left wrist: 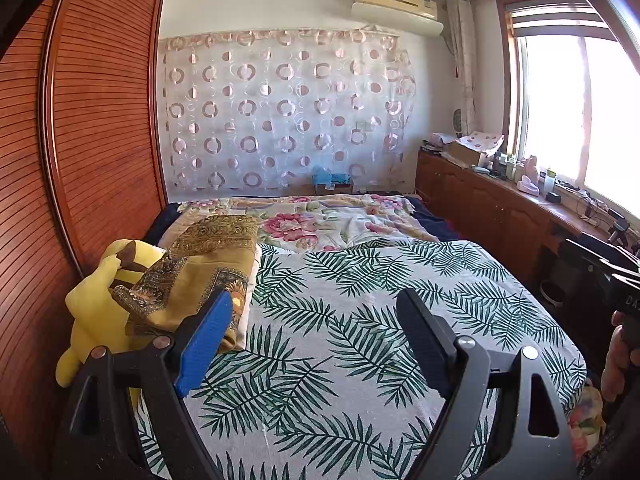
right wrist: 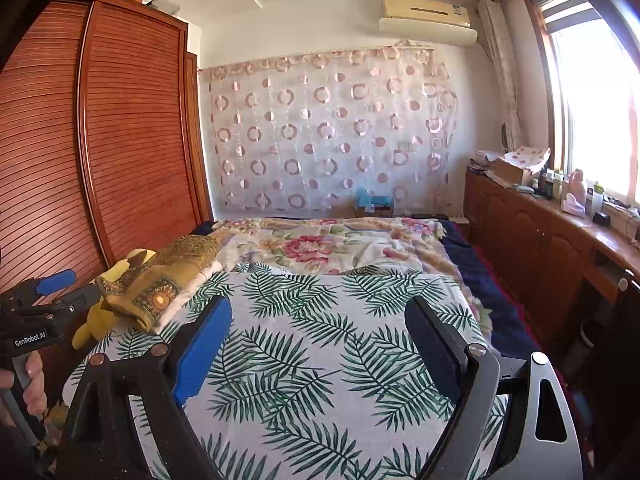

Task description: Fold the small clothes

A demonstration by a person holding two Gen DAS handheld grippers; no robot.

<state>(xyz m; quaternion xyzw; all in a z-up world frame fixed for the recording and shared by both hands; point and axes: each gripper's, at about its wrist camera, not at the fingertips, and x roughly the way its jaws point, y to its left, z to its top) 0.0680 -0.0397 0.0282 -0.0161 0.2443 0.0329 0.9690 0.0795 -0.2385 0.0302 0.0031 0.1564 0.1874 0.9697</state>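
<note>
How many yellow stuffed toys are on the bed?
1. The yellow stuffed toy lies at the bed's left edge beside the wooden wardrobe, partly under the mustard patterned cloth. More could be hidden beneath that cloth.

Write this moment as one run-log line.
left gripper: open, empty | right gripper: open, empty | mustard cloth: folded, bed's left edge

At lower left of my right wrist view, I read "GenRobot.AI" on the left gripper (right wrist: 56, 282) body; nothing else is legible.
</note>
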